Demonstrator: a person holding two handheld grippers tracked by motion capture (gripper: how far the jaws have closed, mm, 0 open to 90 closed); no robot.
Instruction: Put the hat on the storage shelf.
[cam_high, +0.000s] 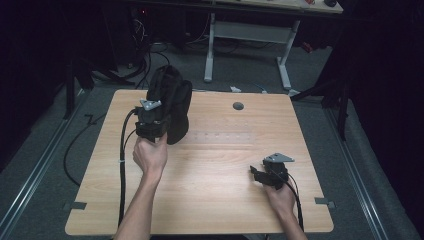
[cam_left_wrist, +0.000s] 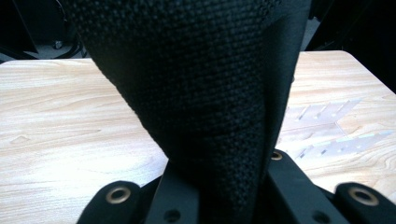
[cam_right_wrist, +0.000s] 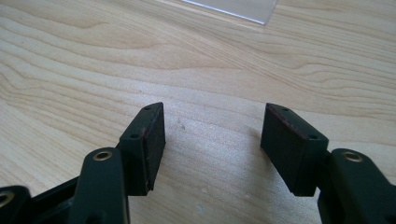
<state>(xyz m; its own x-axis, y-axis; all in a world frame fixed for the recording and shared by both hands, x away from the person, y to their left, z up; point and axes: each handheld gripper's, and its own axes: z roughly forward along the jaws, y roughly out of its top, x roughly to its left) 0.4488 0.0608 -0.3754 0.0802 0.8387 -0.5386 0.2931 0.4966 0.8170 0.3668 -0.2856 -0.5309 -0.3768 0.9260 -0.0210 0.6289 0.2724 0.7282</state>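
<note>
Up left, the left tongs (cam_high: 159, 116) clamp a black fabric bag (cam_high: 172, 97) above the table (cam_high: 220, 165).

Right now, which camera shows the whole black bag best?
The high view: the black bag shows whole, lifted by the left gripper. The left gripper view shows just woven fabric pinched between the jaws. The right gripper view looks at bare table.

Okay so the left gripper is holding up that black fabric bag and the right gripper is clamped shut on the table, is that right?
Not quite. The right gripper is open, not shut: the right gripper view shows its jaws standing apart with only bare table between them. The rest holds: the left gripper is shut on the black fabric bag and holds it up.
</note>
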